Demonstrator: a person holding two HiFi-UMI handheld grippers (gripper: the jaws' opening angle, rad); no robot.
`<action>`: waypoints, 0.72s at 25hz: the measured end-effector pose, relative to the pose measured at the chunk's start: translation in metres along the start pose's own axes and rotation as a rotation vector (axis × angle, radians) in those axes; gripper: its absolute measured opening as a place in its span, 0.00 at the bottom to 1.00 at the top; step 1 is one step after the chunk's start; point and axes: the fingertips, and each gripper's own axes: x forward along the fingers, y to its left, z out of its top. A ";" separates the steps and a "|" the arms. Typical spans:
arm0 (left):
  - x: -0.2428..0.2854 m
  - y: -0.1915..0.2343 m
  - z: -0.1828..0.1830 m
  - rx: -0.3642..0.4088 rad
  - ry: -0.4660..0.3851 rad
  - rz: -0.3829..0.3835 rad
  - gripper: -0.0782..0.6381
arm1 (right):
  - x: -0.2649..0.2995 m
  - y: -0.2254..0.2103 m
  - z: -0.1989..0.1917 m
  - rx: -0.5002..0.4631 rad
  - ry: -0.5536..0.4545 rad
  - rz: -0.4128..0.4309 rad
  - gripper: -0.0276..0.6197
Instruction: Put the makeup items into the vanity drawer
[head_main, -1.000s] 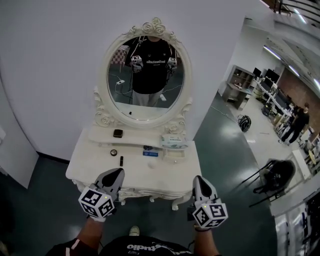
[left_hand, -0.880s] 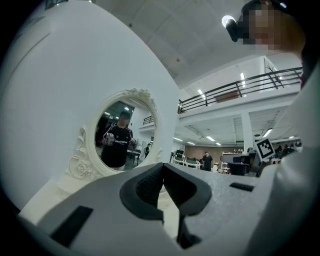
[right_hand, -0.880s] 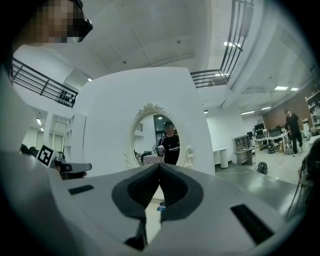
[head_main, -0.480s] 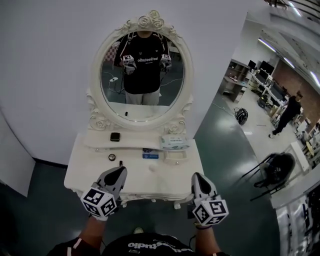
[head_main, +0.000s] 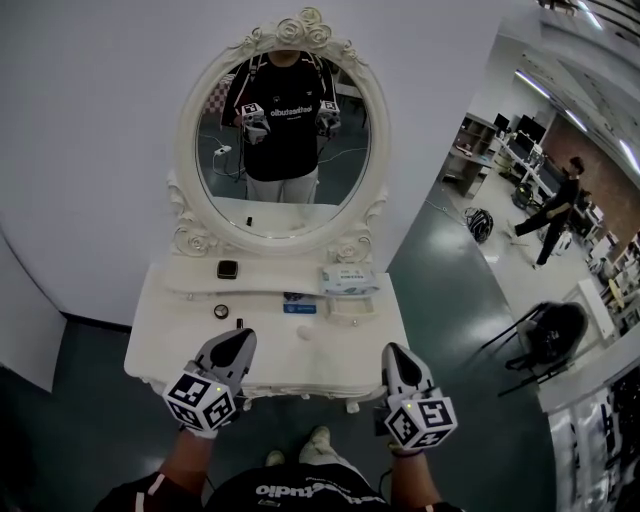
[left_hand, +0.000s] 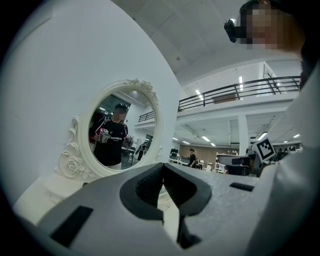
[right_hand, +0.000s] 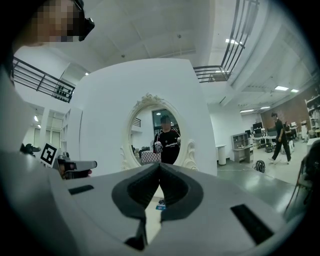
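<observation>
Positioned level over front edge of white vanity surface (head_main: 330, 365): left gripper (head_main: 240, 338), right gripper (head_main: 393, 352). Both sets of jaws pressed together, nothing between.

White: vanity table (head_main: 340, 362), mirror frame (head_main: 190, 240) with rose carving, wall (head_main: 90, 150).
Grey, black-and-white square markers: left gripper (head_main: 240, 338), right gripper (head_main: 393, 352).
Dark green: floor (head_main: 445, 320).
White with teal: tissue pack (head_main: 348, 283).

Makeup items, all sitting on the white desk (head_main: 300, 355):
- dark square compact (head_main: 228, 268) resting on the raised shelf (head_main: 190, 272)
- small round pot (head_main: 222, 311) and black tube (head_main: 239, 323) lying just below
- blue flat item (head_main: 300, 308) lying mid-desk
</observation>
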 end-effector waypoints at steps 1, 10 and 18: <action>0.001 0.000 0.000 -0.003 -0.002 0.002 0.12 | 0.002 0.000 -0.001 0.001 0.001 0.002 0.05; 0.009 -0.002 -0.002 0.036 -0.011 -0.009 0.14 | 0.020 0.002 -0.002 0.011 -0.009 0.050 0.05; 0.030 -0.010 -0.013 0.059 0.002 -0.038 0.42 | 0.026 -0.005 -0.003 0.020 0.000 0.066 0.05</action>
